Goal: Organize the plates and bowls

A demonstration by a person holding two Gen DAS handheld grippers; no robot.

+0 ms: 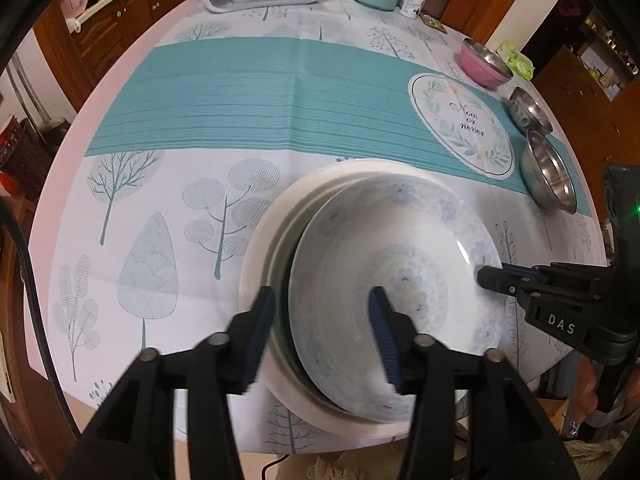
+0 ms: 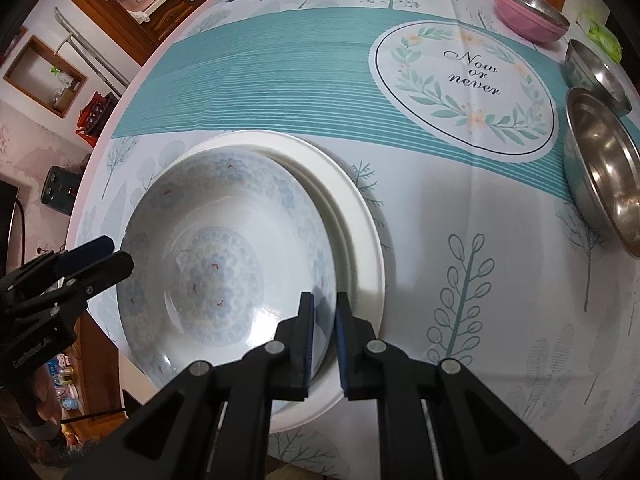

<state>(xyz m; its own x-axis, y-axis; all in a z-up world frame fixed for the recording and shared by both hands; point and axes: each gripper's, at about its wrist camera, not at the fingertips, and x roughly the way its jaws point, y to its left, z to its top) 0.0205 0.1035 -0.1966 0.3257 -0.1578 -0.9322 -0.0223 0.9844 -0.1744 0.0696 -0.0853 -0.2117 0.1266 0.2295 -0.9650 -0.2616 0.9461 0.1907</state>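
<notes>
Two plates are stacked near the front edge of the table [image 1: 224,92]: a blue-flowered plate [image 1: 396,264] sits tilted and off-centre on a plain white plate [image 1: 260,264].

Left wrist view: the left gripper [image 1: 322,332] stands about half open, its pads straddling the flowered plate's near rim without pressing it. The right gripper [image 1: 490,278] comes in from the side, its tips at the opposite rim. Three metal bowls wait at the far right: a pink-sided bowl [image 1: 484,62], a small steel bowl [image 1: 530,110] and a larger steel bowl [image 1: 548,176].

Right wrist view: the right gripper's jaws are narrow and clamp the flowered plate's [image 2: 224,248] rim, with the white plate [image 2: 352,216] showing beyond it. The left gripper [image 2: 108,256] hovers by the far rim.

Risks, as judged: with one side freed, the plate hangs on a single thin-edge pinch; glazed ware could pivot or slip and knock against the plate below. Seating is uneven, so release now could leave it rocking. The stack lies close to the table edge, so any sideways push could carry it over.
</notes>
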